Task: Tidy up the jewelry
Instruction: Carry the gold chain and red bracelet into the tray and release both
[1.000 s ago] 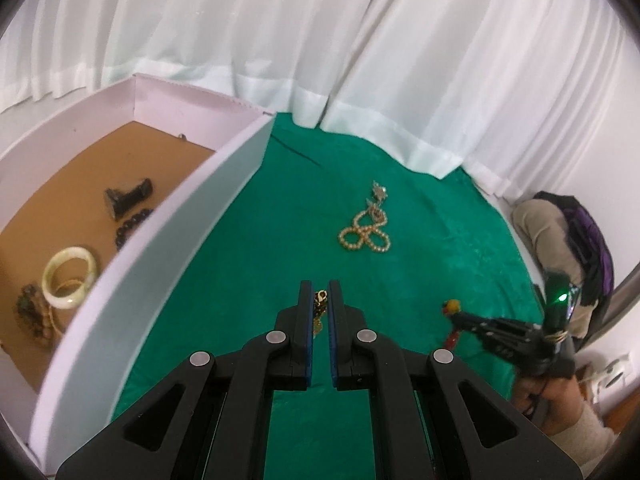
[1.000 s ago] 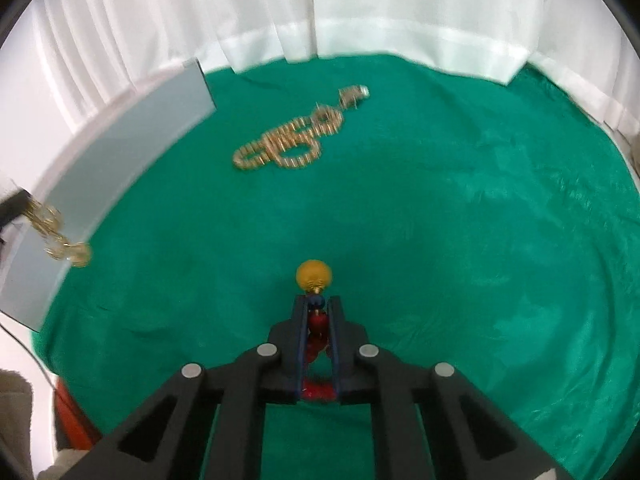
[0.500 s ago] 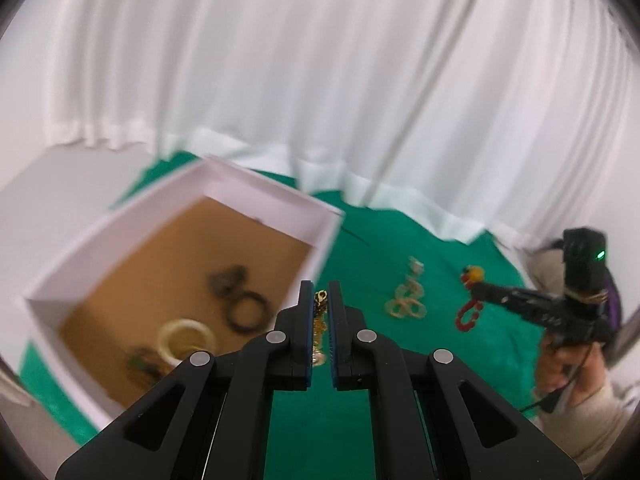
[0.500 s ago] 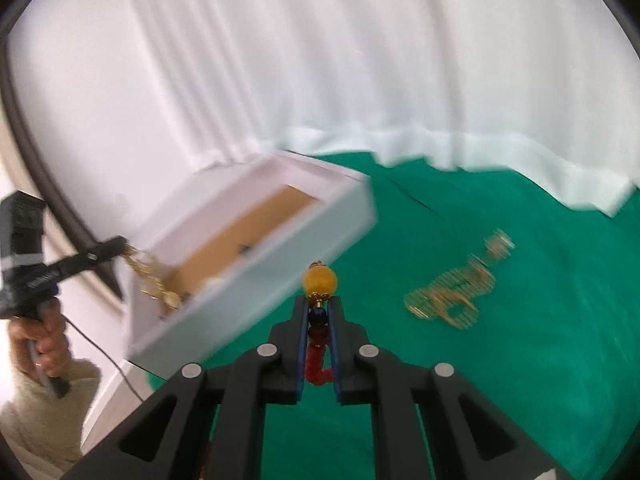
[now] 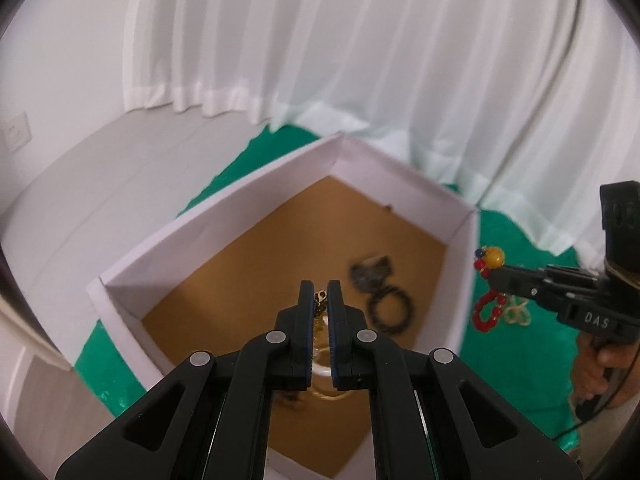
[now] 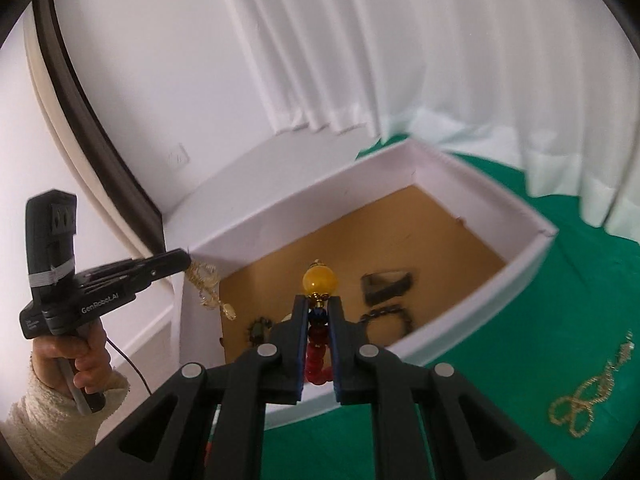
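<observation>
Only rightward: gold necklace [image 6: 588, 394] on cloth [image 6: 500, 420].

The left gripper [image 5: 320, 304] covers most of the pale bangle [image 5: 320, 368] under it, only slivers show. The gold chain [image 5: 320, 300] pinched there is mostly lost between the fingers. The dark lump [image 5: 370, 270] in the box [image 5: 224, 248] is too blurry to identify. On the right wrist view, the red beads [image 6: 318, 356] get swallowed by the right gripper [image 6: 318, 308], and the gold necklace [image 6: 592, 396] on the cloth is smeared.
</observation>
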### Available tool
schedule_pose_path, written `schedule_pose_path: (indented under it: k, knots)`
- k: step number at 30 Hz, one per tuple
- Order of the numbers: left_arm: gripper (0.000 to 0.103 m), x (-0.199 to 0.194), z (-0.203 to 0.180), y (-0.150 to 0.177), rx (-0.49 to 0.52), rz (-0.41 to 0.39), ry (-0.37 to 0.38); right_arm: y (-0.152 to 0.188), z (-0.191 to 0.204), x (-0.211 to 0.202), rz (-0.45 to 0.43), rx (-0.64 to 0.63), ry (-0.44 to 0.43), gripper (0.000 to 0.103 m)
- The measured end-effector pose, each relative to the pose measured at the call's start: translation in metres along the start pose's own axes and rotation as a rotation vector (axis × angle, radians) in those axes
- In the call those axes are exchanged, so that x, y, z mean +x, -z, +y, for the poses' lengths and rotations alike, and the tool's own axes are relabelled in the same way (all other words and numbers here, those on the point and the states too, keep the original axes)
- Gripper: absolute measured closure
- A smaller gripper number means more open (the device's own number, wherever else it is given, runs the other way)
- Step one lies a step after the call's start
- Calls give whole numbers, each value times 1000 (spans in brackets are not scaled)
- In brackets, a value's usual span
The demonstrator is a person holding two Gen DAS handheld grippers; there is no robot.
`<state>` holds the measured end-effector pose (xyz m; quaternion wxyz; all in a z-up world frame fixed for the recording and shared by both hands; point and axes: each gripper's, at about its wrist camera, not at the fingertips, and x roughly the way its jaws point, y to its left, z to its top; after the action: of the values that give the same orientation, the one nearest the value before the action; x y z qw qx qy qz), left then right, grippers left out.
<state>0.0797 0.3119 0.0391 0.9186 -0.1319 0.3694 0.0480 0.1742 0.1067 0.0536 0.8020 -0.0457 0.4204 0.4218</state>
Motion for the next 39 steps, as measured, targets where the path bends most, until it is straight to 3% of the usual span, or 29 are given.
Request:
schedule_pose_path:
  k: [5,13,30,31,32,33,34,35,37,39]
  knots:
    - [99,31,13,7,2,28,-58,2,7,50,83,-18,23,93]
    - [99,55,12,16,52,47,-142,12,11,83,153,-69,69,93]
    - [96,62,-3,21,109,40,-201,19,13,87,162,-91,144,92]
    - [94,62,-3,21,107,41,-206,19,13,85,158,-87,158,91]
    - [80,61,-3,20,103,45,-208,18,14,83,149,-85,168,82]
    - [58,59,-4,20,97,46,-208,17,14,77,128,-78,176,67]
    - [46,54,-4,21,86,36,-211,17,14,73,110,-71,178,61]
    - [28,48,-5,22,76,19,-212,17,15,67,95,-66,180,58]
    - [17,30,-11,25,68,-35,-196,18,18,53,68,-64,194,58]
    - [8,11,-21,31,74,-72,-169,24,22,38,37,-61,215,46]
